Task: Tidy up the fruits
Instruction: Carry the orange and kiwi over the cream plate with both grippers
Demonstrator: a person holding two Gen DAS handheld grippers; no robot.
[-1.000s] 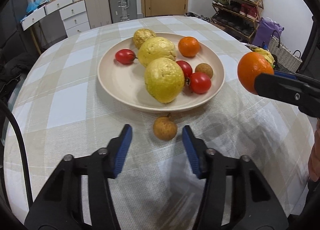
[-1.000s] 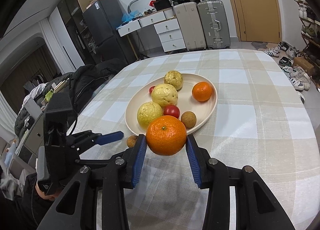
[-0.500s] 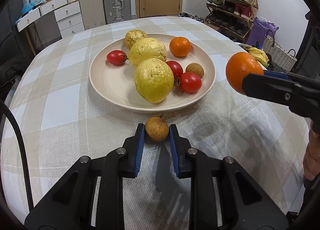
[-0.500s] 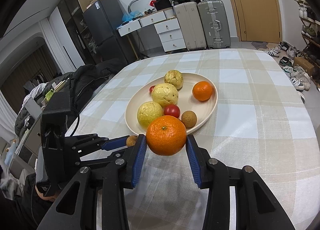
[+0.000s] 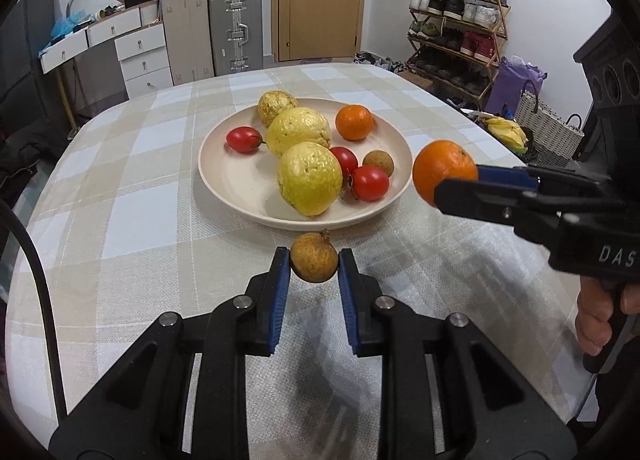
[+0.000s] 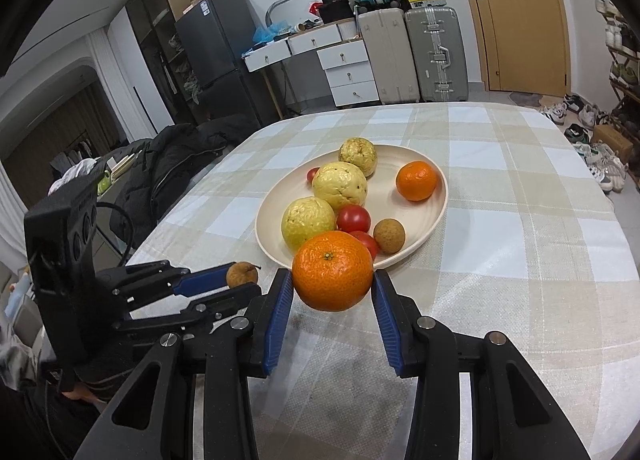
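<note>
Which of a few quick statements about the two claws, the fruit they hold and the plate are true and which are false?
1. The left claw is shut on a small brown fruit. True.
2. The right claw is empty. False: it is shut on a large orange.
3. One orange lies on the plate. True.
4. The plate holds only yellow fruit. False: red tomatoes, an orange and a small brown fruit lie there too.
5. The tablecloth is plain white. False: it is checked beige and white.
</note>
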